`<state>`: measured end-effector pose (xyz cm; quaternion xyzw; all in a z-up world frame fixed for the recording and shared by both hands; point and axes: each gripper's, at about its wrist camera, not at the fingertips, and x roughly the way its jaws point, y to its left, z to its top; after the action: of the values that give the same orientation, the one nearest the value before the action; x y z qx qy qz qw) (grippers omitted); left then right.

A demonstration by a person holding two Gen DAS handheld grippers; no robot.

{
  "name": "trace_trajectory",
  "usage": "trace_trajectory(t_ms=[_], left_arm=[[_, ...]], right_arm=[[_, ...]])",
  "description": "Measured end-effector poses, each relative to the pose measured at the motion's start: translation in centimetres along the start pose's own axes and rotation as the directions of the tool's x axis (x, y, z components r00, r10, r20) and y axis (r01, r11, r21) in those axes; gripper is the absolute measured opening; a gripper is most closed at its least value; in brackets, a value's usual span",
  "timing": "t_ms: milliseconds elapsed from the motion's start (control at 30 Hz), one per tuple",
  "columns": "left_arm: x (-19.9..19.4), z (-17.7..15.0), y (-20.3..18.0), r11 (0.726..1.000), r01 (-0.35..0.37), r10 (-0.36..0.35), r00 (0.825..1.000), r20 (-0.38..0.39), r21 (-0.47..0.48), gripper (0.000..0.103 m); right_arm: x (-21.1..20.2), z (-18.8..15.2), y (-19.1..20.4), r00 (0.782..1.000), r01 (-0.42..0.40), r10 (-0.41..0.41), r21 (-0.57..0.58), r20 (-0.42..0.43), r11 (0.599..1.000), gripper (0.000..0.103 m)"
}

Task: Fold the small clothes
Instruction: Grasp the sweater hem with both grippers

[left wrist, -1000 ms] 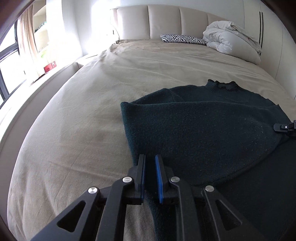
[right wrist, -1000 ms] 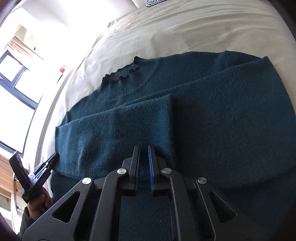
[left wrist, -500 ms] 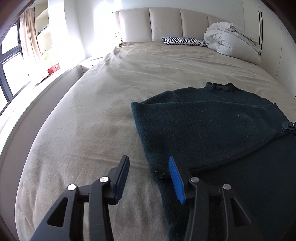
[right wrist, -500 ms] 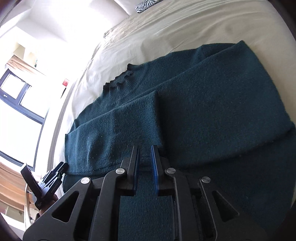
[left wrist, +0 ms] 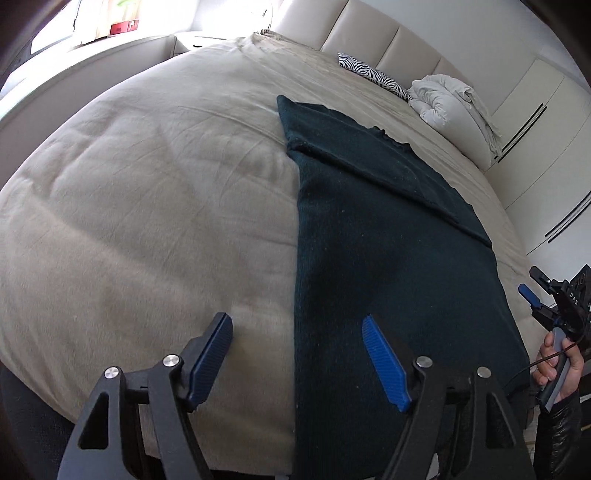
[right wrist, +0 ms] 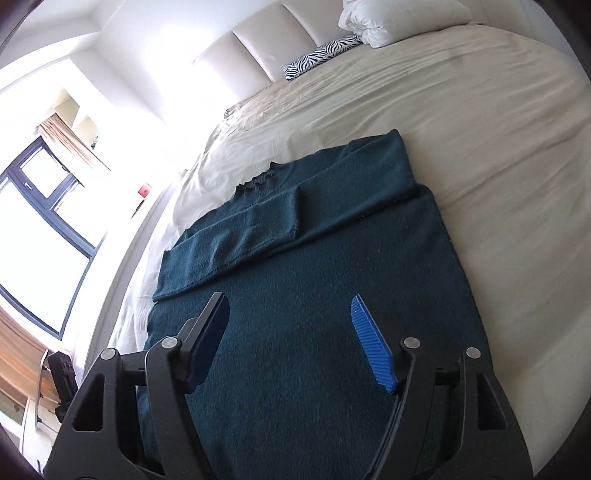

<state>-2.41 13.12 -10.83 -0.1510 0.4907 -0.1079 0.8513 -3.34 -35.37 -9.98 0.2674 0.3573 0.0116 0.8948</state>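
A dark teal knitted sweater (left wrist: 388,258) (right wrist: 314,302) lies flat on the beige bed, both sleeves folded across its chest and its ruffled collar (right wrist: 258,181) toward the headboard. My left gripper (left wrist: 295,332) hovers over the sweater's left hem edge, jaws opening, nothing between them. My right gripper (right wrist: 288,314) hangs above the sweater's lower body, jaws opening and empty. In the left wrist view the right gripper (left wrist: 532,291) shows at the far right edge in a person's hand (left wrist: 561,365).
The bed (left wrist: 147,203) spreads wide to the left of the sweater. A zebra-print pillow (right wrist: 321,55) and a white bundled duvet (right wrist: 399,18) lie by the padded headboard (right wrist: 258,44). A window (right wrist: 40,229) and a ledge run along the bed's left side.
Both grippers went from shut on the sweater to open and empty, and drew back toward the hem. The folded sleeves now lie flat across the chest.
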Motion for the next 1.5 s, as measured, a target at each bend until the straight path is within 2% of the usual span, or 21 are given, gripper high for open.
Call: trace_trajectory(t_ms=[200, 367, 533, 700, 767, 833, 967, 1067, 1167, 1400, 1467, 1500], left_arm=[[-1.8, -3.8, -0.4, 0.999, 0.042, -0.041, 0.996, -0.08, 0.009, 0.076], [-1.3, -5.6, -0.9, 0.998, 0.063, -0.059, 0.987, -0.15, 0.023, 0.074], [-0.9, -6.0, -0.1, 0.992, 0.115, -0.121, 0.975, -0.185, -0.041, 0.057], [-0.3, -6.3, 0.5, 0.982, 0.166, -0.181, 0.956, -0.231, -0.086, 0.055], [-0.1, -6.3, 0.7, 0.981, 0.17, -0.188, 0.954, -0.233, -0.095, 0.045], [0.1, -6.2, 1.4, 0.975, 0.184, -0.209, 0.948, -0.24, -0.124, 0.026], [-0.1, -6.3, 1.6, 0.972, 0.197, -0.223, 0.943, -0.247, -0.124, 0.018], [-0.2, -6.2, 1.7, 0.972, 0.201, -0.225, 0.942, -0.25, -0.121, 0.012], [-0.3, -6.3, 1.8, 0.973, 0.2, -0.223, 0.942, -0.25, -0.112, 0.009], [-0.6, -6.3, 1.4, 0.973, 0.21, -0.228, 0.941, -0.251, -0.095, 0.008], [-0.8, -6.3, 1.3, 0.973, 0.214, -0.23, 0.941, -0.249, -0.09, 0.008], [-0.9, -6.3, 1.3, 0.972, 0.217, -0.232, 0.941, -0.248, -0.087, 0.008]], right_arm=[[-3.5, -3.2, -2.6, 0.999, -0.02, 0.021, 0.033, -0.036, 0.999, 0.068], [-5.1, -4.7, -3.9, 0.998, -0.029, 0.032, 0.057, -0.052, 0.998, 0.068], [-6.2, -5.4, -4.3, 0.997, -0.031, 0.035, 0.062, -0.072, 0.998, 0.067], [-7.3, -5.7, -4.8, 0.995, -0.026, 0.032, 0.067, -0.091, 0.997, 0.067], [-8.1, -6.0, -5.3, 0.995, -0.015, 0.022, 0.073, -0.094, 0.997, 0.067], [-8.8, -6.3, -5.8, 0.994, 0.003, 0.006, 0.081, -0.105, 0.997, 0.067], [-10.8, -6.6, -7.4, 0.99, 0.072, -0.061, 0.083, -0.127, 0.994, 0.067], [-12.1, -7.0, -9.2, 0.979, 0.12, -0.1, 0.11, -0.175, 0.987, 0.067], [-12.5, -7.8, -11.1, 0.966, 0.157, -0.118, 0.156, -0.231, 0.975, 0.067], [-11.7, -8.7, -11.6, 0.954, 0.145, -0.092, 0.171, -0.285, 0.975, 0.065], [-11.2, -8.6, -11.3, 0.946, 0.149, -0.094, 0.158, -0.311, 0.976, 0.062], [-11.0, -8.6, -11.1, 0.94, 0.151, -0.094, 0.152, -0.329, 0.977, 0.055]])
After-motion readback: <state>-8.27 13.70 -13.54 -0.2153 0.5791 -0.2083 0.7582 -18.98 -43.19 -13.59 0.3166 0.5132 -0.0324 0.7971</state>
